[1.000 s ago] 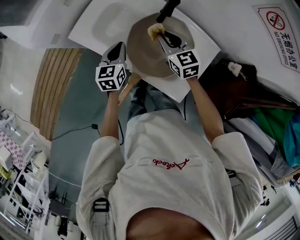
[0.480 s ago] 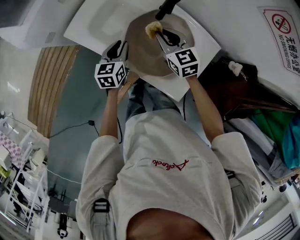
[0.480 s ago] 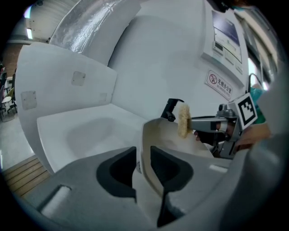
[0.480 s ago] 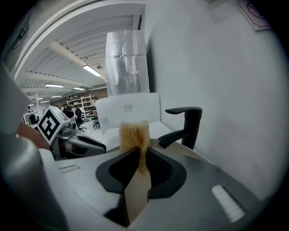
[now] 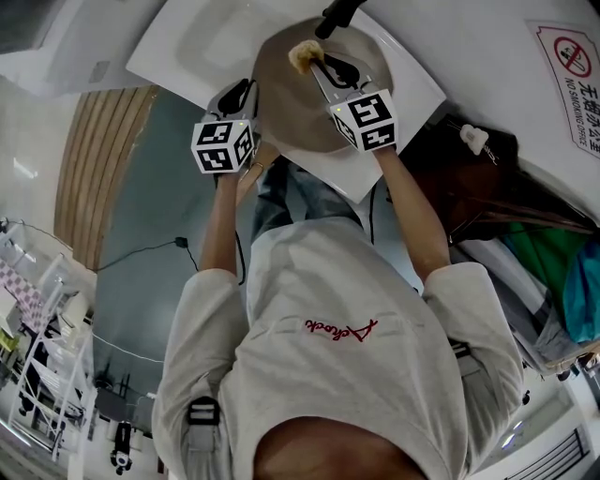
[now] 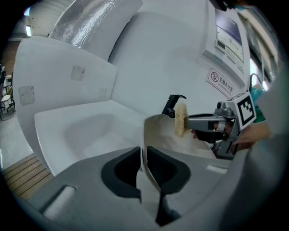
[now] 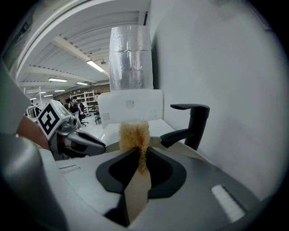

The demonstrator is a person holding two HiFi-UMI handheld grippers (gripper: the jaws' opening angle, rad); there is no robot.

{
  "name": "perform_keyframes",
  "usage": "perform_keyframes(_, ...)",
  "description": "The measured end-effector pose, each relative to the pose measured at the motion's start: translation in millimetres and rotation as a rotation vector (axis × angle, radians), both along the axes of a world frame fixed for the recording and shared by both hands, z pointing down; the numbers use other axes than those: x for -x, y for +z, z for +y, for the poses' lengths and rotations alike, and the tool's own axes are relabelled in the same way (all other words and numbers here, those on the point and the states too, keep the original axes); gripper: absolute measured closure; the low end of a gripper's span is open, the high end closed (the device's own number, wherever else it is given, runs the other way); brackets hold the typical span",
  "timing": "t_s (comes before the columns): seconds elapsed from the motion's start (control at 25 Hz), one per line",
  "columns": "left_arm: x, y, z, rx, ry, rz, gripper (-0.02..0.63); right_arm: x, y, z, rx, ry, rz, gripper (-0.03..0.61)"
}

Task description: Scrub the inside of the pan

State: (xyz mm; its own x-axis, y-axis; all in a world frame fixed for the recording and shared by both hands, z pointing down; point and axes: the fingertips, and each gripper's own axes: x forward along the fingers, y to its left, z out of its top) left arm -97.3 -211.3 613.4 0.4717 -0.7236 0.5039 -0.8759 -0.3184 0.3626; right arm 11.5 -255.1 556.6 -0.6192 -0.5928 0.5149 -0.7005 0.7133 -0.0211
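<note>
Higher in pan [image 5: 284, 105]: right gripper's [image 5: 316, 64] scrubber [image 5: 302, 54]

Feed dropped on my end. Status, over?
Left tool shut on pan rim. Right tool shut on scrubber, at pan's far inside. Faucet close beyond, not blocking.

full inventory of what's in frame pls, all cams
pan: 1, beige, over the sink
scrub pad: 1, yellow, at the pan's far edge
faucet: 1, black, behind the pan
sink: 1, white, under the pan
no-smoking sign: 1, white and red, wall at right
duct: 1, silver, above the sink
left tongs: 1, grey, shut on the pan's rim
right tongs: 1, grey, shut on the scrub pad
</note>
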Motion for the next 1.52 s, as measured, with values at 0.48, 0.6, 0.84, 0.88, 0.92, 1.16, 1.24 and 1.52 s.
perform_keyframes(0.48, -0.1, 1.8, 0.4, 0.009, 0.001, 0.003, 0.583, 15.6, 19.8, 1.0, -0.156, -0.196, 0.323, 0.512)
perform_keyframes(0.6, -0.9, 1.5, 0.8, 0.01, -0.001, 0.003, 0.583, 21.4, 29.9, 1.4, -0.198, -0.265, 0.417, 0.512)
perform_keyframes(0.84, -0.8, 1.2, 0.5, 0.007, 0.0, 0.009, 0.583, 28.5, 50.1, 0.9, -0.343, -0.405, 0.653, 0.512)
perform_keyframes(0.88, -0.7, 1.4, 0.6, 0.008, 0.001, 0.009, 0.583, 28.5, 54.2, 1.2, -0.353, -0.415, 0.68, 0.512)
perform_keyframes(0.92, -0.6, 1.6, 0.7, 0.009, 0.003, 0.009, 0.583, 28.7, 58.0, 1.6, -0.36, -0.422, 0.701, 0.512)
perform_keyframes(1.16, -1.0, 1.9, 0.5, 0.013, 0.011, 0.013, 0.583, 33.3, 65.9, -3.2, -0.389, -0.43, 0.746, 0.512)
perform_keyframes(1.24, -0.6, 1.8, 0.5, 0.013, 0.01, 0.015, 0.583, 34.6, 63.0, -7.4, -0.4, -0.423, 0.745, 0.512)
perform_keyframes(1.52, -0.4, 3.2, 0.0, 0.018, 0.014, 0.016, 0.583, 39.4, 46.8, -24.3, -0.432, -0.362, 0.711, 0.512)
